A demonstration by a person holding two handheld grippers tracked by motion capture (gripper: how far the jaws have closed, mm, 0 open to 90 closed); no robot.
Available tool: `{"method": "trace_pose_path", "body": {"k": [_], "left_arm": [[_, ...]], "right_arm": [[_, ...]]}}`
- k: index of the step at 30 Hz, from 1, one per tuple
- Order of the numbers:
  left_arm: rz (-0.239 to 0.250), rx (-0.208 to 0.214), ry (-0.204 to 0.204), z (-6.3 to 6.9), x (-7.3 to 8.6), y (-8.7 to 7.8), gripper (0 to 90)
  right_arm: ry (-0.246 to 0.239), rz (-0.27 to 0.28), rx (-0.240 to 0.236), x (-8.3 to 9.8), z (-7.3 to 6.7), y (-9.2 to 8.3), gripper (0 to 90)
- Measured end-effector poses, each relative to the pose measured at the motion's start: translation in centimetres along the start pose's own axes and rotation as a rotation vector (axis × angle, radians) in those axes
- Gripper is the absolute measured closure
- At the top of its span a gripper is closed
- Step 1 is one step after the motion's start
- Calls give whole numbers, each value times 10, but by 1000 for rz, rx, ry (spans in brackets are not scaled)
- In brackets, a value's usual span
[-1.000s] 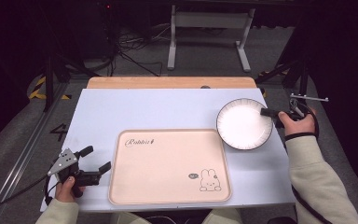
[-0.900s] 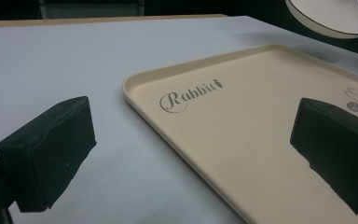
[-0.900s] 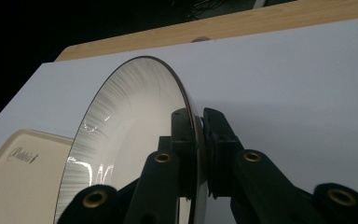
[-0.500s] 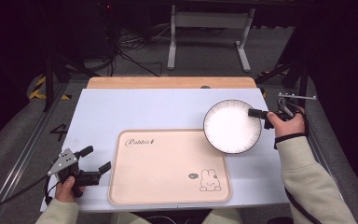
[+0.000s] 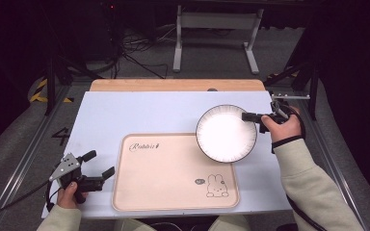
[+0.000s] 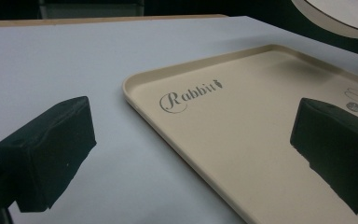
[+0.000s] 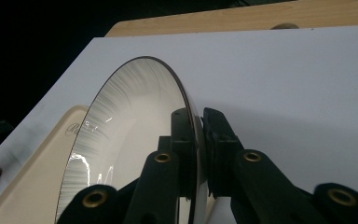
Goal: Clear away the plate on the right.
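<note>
A white plate with a dark rim hangs above the table, its lower left part over the top right corner of the beige rabbit tray. My right gripper is shut on the plate's right rim; in the right gripper view the two jaws pinch the plate edge between them. My left gripper rests open at the table's front left, just left of the tray. In the left gripper view its fingers stand wide apart over the tray edge, nothing between them.
The pale blue table top has a wooden strip along its far edge. Beyond it stand a metal frame's legs and cables on the dark floor. A cable trails from the left gripper off the front left corner.
The right gripper has carried the plate leftward from the table's right side to above the tray's top right corner. The left gripper has stayed still.
</note>
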State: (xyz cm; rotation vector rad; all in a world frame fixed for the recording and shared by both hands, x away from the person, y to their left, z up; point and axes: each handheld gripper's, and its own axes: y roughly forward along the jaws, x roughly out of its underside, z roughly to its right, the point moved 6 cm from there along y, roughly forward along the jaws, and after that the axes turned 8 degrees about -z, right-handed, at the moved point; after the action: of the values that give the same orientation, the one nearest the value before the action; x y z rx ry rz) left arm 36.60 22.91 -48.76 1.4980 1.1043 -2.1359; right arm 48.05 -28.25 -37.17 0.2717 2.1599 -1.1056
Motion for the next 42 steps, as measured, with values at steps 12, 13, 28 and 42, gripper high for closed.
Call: {"method": "trace_pose_path", "body": {"k": [12,13,28,42], "left_arm": [[-1,0,1,0,0,0,4],[-1,0,1,0,0,0,4],[0,1,3,0,0,0,4],[-1,1,4,0,0,0,4]], "right_arm": [[-36,-37,-36,-5,-30,25,837],[-37,-39,-42,-5,-32,27,837],[-75,-64,-105,-9,-66,53,837],[-103,-96,-155,-4,-88,76,835]]}}
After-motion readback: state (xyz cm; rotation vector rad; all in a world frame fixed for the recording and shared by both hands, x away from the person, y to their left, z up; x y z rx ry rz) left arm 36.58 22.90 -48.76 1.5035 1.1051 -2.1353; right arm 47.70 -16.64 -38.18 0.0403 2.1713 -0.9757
